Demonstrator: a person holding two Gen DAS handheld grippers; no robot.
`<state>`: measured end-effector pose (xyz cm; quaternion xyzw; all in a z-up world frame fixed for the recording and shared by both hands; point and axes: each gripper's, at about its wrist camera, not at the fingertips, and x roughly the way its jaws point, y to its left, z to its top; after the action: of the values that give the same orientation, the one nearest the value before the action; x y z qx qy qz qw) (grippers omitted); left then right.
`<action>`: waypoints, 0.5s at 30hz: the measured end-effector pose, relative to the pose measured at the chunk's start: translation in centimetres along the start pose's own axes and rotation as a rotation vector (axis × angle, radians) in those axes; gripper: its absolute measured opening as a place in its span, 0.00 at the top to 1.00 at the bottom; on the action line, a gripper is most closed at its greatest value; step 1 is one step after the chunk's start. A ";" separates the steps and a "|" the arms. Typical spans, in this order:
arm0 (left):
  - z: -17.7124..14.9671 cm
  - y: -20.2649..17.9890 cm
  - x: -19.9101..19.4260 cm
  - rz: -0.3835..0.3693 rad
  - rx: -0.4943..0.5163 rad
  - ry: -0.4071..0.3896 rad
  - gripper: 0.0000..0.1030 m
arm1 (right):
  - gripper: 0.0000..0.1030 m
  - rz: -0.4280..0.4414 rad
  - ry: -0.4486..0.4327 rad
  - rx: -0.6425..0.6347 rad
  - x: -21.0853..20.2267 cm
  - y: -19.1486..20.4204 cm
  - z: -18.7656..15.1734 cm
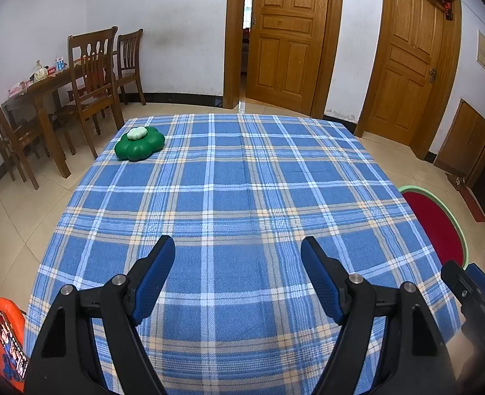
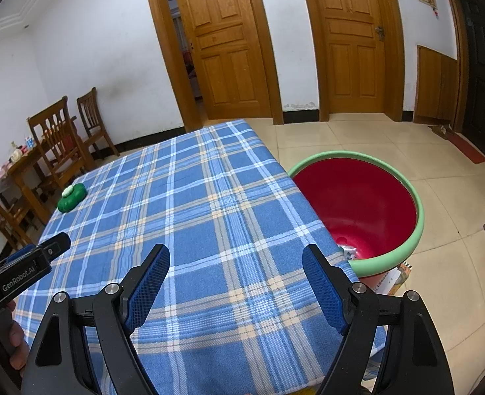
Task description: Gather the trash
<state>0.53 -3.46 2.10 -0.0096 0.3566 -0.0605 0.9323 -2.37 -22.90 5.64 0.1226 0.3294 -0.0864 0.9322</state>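
Ahead of the left gripper and off to its left, at the far corner of the checked tablecloth, a green flower-shaped object with a pale top is seen; no other item is seen on the cloth. Both pairs of jaws are held wide and empty. Just right of the right gripper, the red bin is set beside the table. Judged at either start or finish; a far-left reach would be needed.

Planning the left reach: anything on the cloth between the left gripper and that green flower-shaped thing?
Nothing visible. The left gripper is open and empty, and only bare checked tablecloth lies between it and the green flower-shaped thing at the far left corner.
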 end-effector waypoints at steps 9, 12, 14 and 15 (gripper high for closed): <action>0.0 0.0 0.0 0.000 0.001 0.000 0.24 | 0.19 0.000 0.000 0.000 0.0 0.0 0.0; 0.0 0.0 0.0 0.000 0.001 0.000 0.24 | 0.19 0.001 0.001 0.001 0.0 0.0 0.0; 0.1 0.0 0.0 0.000 0.001 0.001 0.24 | 0.19 0.001 0.001 0.000 0.0 0.0 0.1; 0.0 0.0 0.0 0.000 0.001 0.001 0.24 | 0.19 0.001 0.001 0.001 0.0 0.0 0.0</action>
<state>0.59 -3.43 2.11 -0.0091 0.3570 -0.0606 0.9321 -2.38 -22.94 5.68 0.1231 0.3297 -0.0860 0.9321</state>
